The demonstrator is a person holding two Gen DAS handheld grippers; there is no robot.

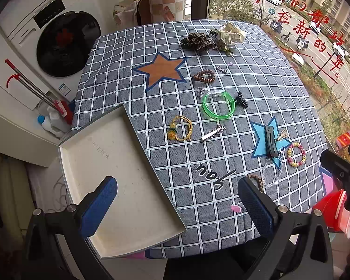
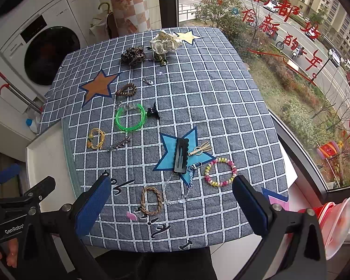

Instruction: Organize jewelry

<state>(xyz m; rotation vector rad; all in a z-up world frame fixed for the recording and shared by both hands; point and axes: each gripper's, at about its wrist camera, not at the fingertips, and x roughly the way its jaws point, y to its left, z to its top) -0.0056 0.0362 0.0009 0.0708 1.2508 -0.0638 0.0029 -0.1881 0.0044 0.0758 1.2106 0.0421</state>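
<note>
Jewelry lies scattered on the checked tablecloth [image 1: 221, 163]. I see a green bangle [image 1: 218, 105], a yellow bracelet [image 1: 180, 128], a brown bead bracelet [image 1: 204, 76], a silver clip [image 1: 212, 133], a black barrette [image 1: 270, 144], a pink-yellow bead bracelet [image 1: 296, 154] and a braided brown ring [image 2: 151, 200]. A white tray [image 1: 109, 175] sits at the table's left corner. My left gripper [image 1: 177, 207] is open and empty above the tray's right edge. My right gripper [image 2: 172, 207] is open and empty above the braided ring and a clear chain [image 2: 175, 196].
Two fabric scrunchies [image 2: 149, 49] lie at the far edge. A washing machine [image 1: 58, 39] stands to the left, a window to the right. A red container [image 2: 333, 224] sits by the table's right corner. A black claw clip [image 1: 241, 99] lies beside the bangle.
</note>
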